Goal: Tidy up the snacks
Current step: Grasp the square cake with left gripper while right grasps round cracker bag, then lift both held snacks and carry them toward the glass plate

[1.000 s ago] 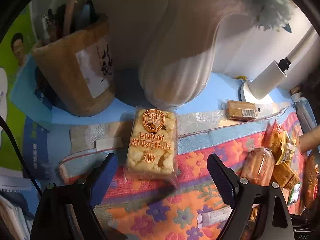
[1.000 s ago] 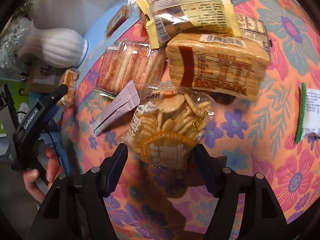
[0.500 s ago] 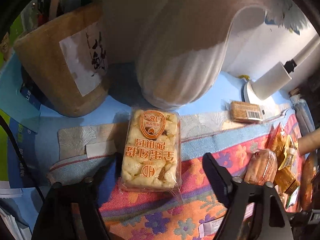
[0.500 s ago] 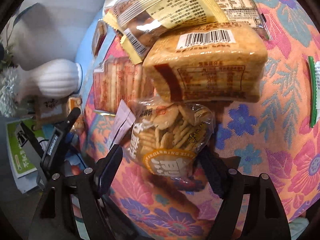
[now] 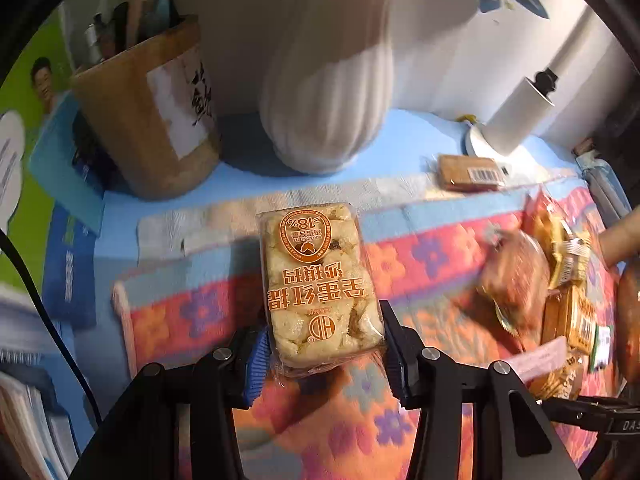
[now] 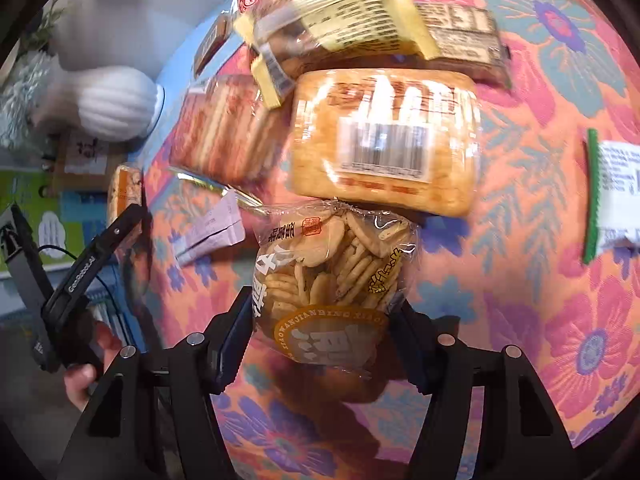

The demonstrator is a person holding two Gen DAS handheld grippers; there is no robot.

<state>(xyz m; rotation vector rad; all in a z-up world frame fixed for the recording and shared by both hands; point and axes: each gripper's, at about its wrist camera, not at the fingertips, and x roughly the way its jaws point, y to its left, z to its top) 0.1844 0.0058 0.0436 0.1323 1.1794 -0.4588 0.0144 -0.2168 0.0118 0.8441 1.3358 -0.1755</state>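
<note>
Left gripper (image 5: 324, 350): we see its jaws closing on the egg cake (image 5: 320, 284); both pads sit against the pack's near end, pinching it.
Egg cake: lies lengthwise on the floral cloth (image 5: 420, 264), at 12 o'clock from our left jaws, its far end over the cloth's pale edge.
Right gripper (image 6: 324, 330): we see its jaws closing on the cracker bag (image 6: 328, 280); the pads press the bag's lower sides.
Cracker bag: clear, round crackers inside, at 12 o'clock from our right jaws, on the cloth.
Biscuit pack (image 6: 384, 140): at 12 o'clock past the bag, barcode up, touching the bag's top.
Yellow pack (image 6: 340, 28): rests on the heap beyond the biscuit pack.
Red pack (image 6: 224, 128): at 10 o'clock from the bag, beside the biscuit pack.
Green packet (image 6: 612, 196): at 2 o'clock, well apart from the heap.
Vase (image 5: 328, 96): white, ribbed, at 12 o'clock beyond the egg cake on the blue counter (image 5: 404, 140).
Holder (image 5: 148, 112): brown, at 10 o'clock, beside the vase.
</note>
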